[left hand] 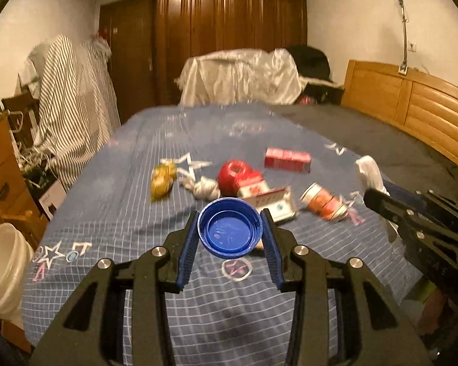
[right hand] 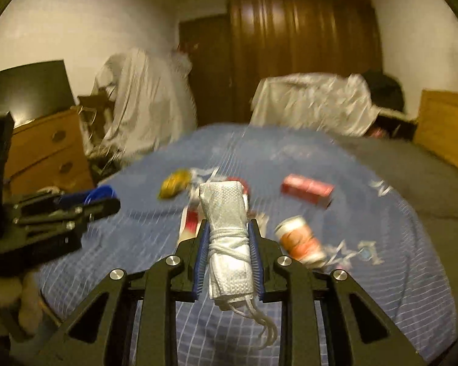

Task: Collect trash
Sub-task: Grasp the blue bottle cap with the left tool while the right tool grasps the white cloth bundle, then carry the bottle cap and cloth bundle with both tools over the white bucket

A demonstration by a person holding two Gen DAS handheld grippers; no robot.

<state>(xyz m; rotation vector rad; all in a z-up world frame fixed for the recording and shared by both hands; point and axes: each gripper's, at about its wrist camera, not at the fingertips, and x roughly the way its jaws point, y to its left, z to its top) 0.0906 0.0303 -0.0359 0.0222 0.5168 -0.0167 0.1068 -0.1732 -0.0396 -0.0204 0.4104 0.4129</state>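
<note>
The left gripper [left hand: 230, 233] is clamping a blue bottle cap [left hand: 230, 228] by its ribbed rim, hollow side facing the camera; it is probably light, stiff and a little slippery, so the rim is the sensible hold. The right gripper [right hand: 229, 253] is squeezing a rolled white face mask [right hand: 227, 238], tied with its own straps, likely soft and weightless. More trash is lying on the blue bedspread [left hand: 137, 207] at about twelve o'clock: a red box [left hand: 287, 160], a yellow wrapper [left hand: 162, 180], an orange cup [left hand: 320, 201]. A white bucket [left hand: 3, 268] is standing at nine o'clock.
</note>
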